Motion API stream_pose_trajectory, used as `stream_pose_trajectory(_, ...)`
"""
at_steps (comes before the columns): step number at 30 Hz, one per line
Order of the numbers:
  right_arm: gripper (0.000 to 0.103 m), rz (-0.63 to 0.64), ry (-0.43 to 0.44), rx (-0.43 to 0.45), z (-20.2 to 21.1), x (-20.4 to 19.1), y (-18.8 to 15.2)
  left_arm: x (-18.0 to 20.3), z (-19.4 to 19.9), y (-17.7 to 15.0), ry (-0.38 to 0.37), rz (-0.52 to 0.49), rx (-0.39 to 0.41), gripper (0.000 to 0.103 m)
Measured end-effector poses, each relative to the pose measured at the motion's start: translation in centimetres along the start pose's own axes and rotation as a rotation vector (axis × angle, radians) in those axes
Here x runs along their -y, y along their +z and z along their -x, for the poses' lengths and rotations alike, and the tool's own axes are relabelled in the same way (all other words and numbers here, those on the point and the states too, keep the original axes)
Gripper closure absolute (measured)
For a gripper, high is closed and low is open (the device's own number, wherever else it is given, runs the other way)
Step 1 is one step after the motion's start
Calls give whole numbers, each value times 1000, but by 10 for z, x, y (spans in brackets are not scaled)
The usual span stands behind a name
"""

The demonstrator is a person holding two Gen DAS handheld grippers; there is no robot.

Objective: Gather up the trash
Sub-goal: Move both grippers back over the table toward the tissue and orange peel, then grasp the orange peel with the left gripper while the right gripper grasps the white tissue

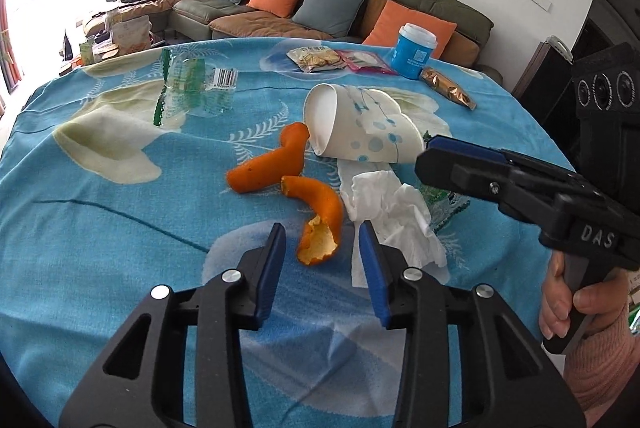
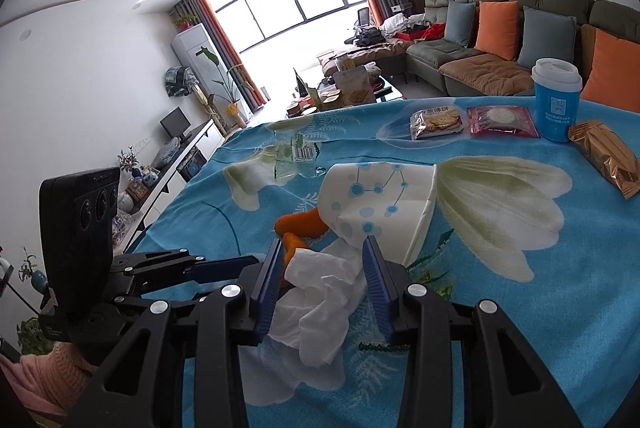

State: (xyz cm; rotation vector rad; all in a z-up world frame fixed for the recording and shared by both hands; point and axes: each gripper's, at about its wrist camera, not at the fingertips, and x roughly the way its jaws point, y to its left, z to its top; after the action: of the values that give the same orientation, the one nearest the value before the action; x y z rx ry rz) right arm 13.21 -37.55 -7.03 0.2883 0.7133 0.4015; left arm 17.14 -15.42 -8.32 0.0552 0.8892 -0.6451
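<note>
Here | left tool (image 1: 322,238) released beside orange peel (image 1: 320,216) | right tool (image 2: 326,254) released, tissue (image 2: 320,292) half-hidden

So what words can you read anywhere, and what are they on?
"DAS": raised letters on the black right gripper body.
Clear plastic wrapper: barcode, digits too small to read.
Blue cup with white lid: label too blurred to read.
Cracker packet: characters too blurred to read.
</note>
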Motion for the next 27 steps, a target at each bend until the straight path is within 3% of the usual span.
stream_pose_trajectory(4, 64, 18, -6, -26, -3, -5, -8, -4, -13, 2, -8, 12, -38, 80)
stream_pose_trajectory(14, 67, 23, -17, -75, -12, -9, -16, -6, 7, -7, 14, 8, 22, 86)
stream_pose_trajectory(19, 84, 18, -23, -101, -17, -8, -17, -15, 30, -16, -3, 29, 51, 87)
stream_pose_trajectory(27, 99, 18, -24, -104, -17, -10, -19, -36, 67, -36, 19, 83, 102, 88)
